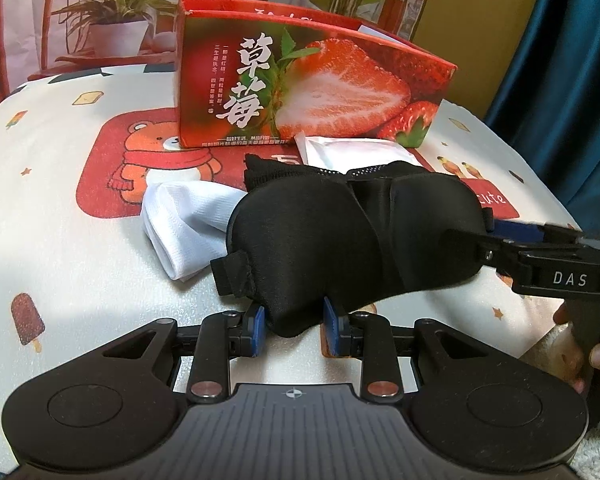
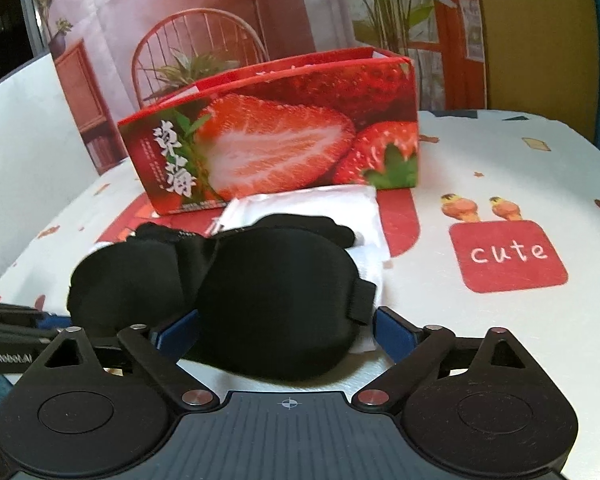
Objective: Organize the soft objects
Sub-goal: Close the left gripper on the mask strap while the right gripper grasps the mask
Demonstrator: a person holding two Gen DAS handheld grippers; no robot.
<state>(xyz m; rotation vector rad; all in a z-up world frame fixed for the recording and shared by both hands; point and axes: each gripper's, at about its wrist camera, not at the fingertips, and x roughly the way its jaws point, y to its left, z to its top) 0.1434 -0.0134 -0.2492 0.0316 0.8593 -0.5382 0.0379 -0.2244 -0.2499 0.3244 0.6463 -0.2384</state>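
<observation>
Left wrist view: left gripper (image 1: 294,330) angled downward, clamped on black eye mask (image 1: 340,240); right gripper (image 2: 286,330) spread apart around the mask's other end.

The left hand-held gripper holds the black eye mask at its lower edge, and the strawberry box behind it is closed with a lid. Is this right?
Not quite. The strawberry box has no lid: its top is open, as the left wrist view shows. The rest stands: the left hand-held gripper pinches the black eye mask at its lower edge.
</observation>
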